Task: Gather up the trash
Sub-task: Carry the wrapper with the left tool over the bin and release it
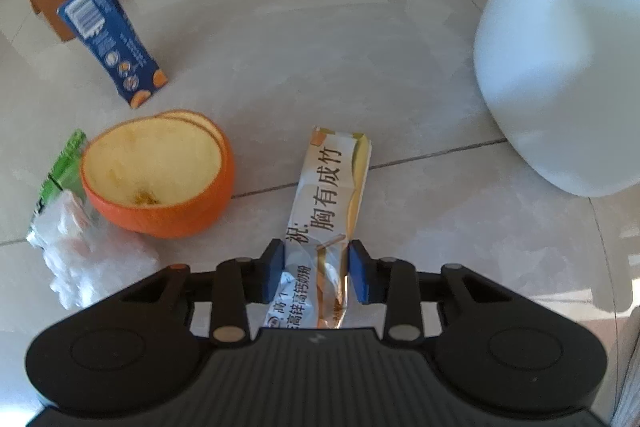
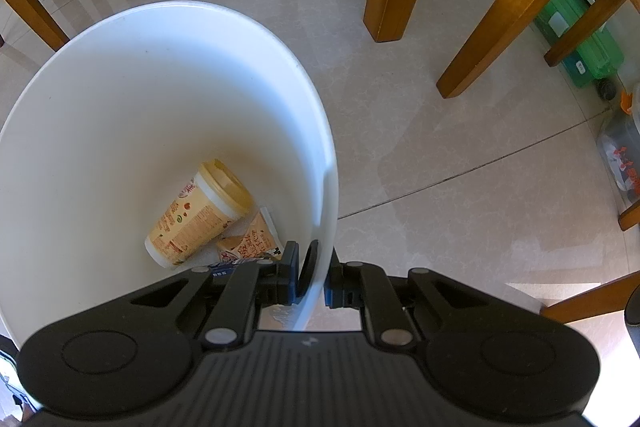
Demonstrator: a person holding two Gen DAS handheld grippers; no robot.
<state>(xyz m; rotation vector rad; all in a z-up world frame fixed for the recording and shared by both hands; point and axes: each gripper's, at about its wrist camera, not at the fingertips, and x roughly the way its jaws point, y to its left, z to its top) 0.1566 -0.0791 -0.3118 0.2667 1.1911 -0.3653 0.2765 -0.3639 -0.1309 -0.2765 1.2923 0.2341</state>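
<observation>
Left hand-held gripper (image 1: 316, 269) pinching one carton (image 1: 330, 203); (floor) one orange peel (image 1: 160, 179)

Printed down the crumpled white-and-gold foil sachet (image 1: 330, 195): "祝: 胸有成竹", with what looks like "高锌高钙奶粉" lower down. A barcode on the blue cardboard carton (image 1: 114, 41), digits unreadable. Lettering on the yellow lidded paper cup (image 2: 200, 213) too blurred to read.

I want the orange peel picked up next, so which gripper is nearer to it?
Left. The left gripper is closed on a wrapper lying just beside the orange peel. The right gripper grips the white bin's rim; no peel shows there.
</observation>
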